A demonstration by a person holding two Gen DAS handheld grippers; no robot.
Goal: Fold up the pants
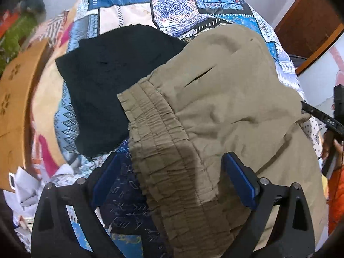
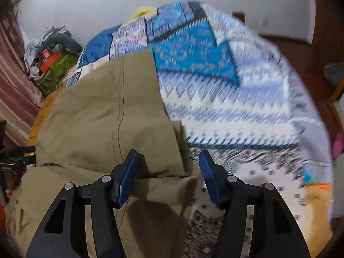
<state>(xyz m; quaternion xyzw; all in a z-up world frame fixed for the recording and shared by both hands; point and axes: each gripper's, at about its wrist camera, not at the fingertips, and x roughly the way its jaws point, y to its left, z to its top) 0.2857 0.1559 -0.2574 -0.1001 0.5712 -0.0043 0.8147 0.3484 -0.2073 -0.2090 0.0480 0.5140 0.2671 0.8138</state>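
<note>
Your left gripper point(image 1: 172, 172) stands with its jaws spread wide, the blue pads point(image 1: 240, 180) clear on either side of the elastic waistband point(image 1: 163, 150) of the khaki pants point(image 1: 225, 111). The band runs between the pads, but neither presses on it, so nothing is gripped there. Its lower stretch passes out of the bottom of the left wrist view.

Your right gripper point(image 2: 168, 178) is likewise released: its jaws are apart, the left pad over a folded edge of the khaki pants point(image 2: 103, 116), the right pad over the bedspread point(image 2: 247, 111). No cloth is pinched between them.

The pants lie in a bunched heap on the patterned bedspread point(image 1: 172, 10). How many layers the heap holds, and where the legs end, cannot be made out, since the cloth is cut off at the near edges of both views.

Beside the waistband, partly under the khaki, lies a black garment point(image 1: 111, 79); what kind it is cannot be told. The right wrist view is smeared with blur on its right half, so the pattern there is unclear. Your right gripper's body point(image 1: 335, 116) shows at the right edge of the left wrist view, mostly cut off.
</note>
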